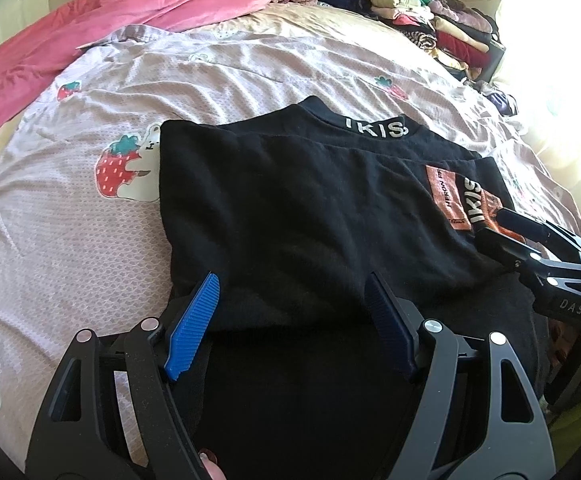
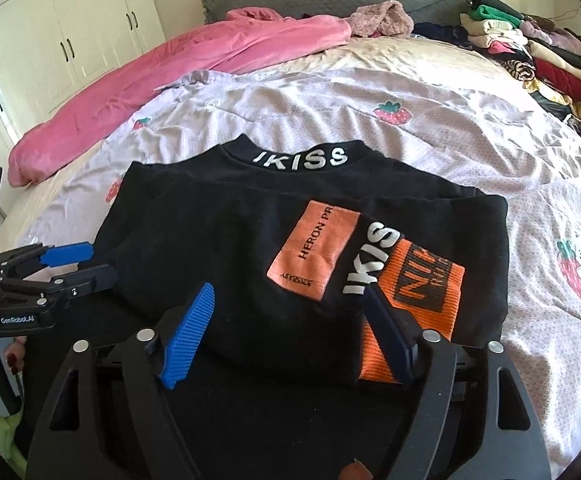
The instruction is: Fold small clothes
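Note:
A black top (image 1: 290, 200) with a white "IKISS" collar (image 2: 300, 158) lies folded on the bed, its orange patches (image 2: 314, 252) and an orange cuff (image 2: 422, 292) facing up on the right. My left gripper (image 1: 292, 280) stands open over the top's near left edge, its blue pads (image 1: 194, 328) clear of the cloth. My right gripper (image 2: 289, 290) is open over the near right edge, one finger beside the orange cuff. In the other wrist view each gripper also shows: the left gripper (image 2: 102, 261) and the right gripper (image 1: 492, 223).
The strawberry-print sheet (image 1: 90, 220) covers the bed around the top. A pink blanket (image 2: 150, 80) lies along the far left. Several folded clothes form a stack (image 2: 530, 52) at the far right corner. White wardrobe doors (image 2: 70, 28) stand beyond the bed.

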`<state>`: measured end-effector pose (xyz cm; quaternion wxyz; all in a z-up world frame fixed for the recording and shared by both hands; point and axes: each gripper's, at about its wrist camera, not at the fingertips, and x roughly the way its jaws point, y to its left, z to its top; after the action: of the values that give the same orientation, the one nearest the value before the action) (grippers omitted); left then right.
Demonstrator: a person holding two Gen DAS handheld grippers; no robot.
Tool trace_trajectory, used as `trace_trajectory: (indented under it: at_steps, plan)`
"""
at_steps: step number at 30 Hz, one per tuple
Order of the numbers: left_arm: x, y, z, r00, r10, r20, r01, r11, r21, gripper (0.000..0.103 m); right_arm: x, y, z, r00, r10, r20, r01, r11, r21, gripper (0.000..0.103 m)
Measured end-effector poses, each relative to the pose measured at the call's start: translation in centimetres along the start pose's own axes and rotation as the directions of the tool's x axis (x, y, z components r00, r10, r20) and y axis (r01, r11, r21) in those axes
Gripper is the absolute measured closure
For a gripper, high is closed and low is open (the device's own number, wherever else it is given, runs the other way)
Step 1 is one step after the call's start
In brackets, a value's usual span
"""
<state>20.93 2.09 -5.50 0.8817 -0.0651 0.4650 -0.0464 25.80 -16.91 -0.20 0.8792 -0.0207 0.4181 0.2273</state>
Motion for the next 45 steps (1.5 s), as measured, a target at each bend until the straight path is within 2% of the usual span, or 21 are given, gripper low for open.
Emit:
trace_trajectory:
  at_steps: [3, 4, 7, 9, 20, 23, 45]
  plan:
    - [-0.4, 0.2, 0.0, 1.000, -0.001, 0.004, 0.001, 1.000, -0.004, 0.035, -0.7, 0.1, 0.3, 0.999, -0.005, 0.043, 0.005, 1.000, 0.000, 0.019]
    - [-0.6, 0.4, 0.0, 1.000, -0.001, 0.007, 0.001, 1.000, -0.006, 0.035, -0.9, 0.2, 0.4, 0.998, -0.010, 0.055, 0.010, 1.000, -0.001, 0.013]
    - [-1.0, 0.7, 0.1, 1.000, 0.001, 0.014, 0.000, 1.000, -0.014, 0.035, -1.5, 0.3, 0.5, 0.996, -0.012, 0.084, 0.012, 1.000, 0.000, 0.011]
    - [-1.3, 1.0, 0.1, 1.000, 0.007, 0.023, -0.007, 1.000, -0.021, 0.028, -1.7, 0.5, 0.5, 0.995, -0.018, 0.101, 0.019, 1.000, -0.008, 0.011]
    - [-3.3, 1.6, -0.2, 0.999, 0.018, 0.049, -0.016, 0.999, -0.034, 0.021, -4.9, 1.4, 0.9, 0.981, -0.029, 0.193, 0.025, 0.999, 0.022, 0.008]
    - [-4.0, 1.6, -0.3, 0.998, 0.019, 0.063, -0.017, 0.999, -0.033, 0.011, -5.8, 1.8, 0.4, 0.980, -0.032, 0.198, 0.028, 0.999, 0.022, 0.008]
    - [-7.9, 1.5, -1.3, 0.992, 0.016, 0.122, -0.012, 0.999, -0.040, 0.010, -10.1, 3.7, -0.2, 0.971, -0.058, 0.233, 0.058, 0.998, 0.008, 0.008]
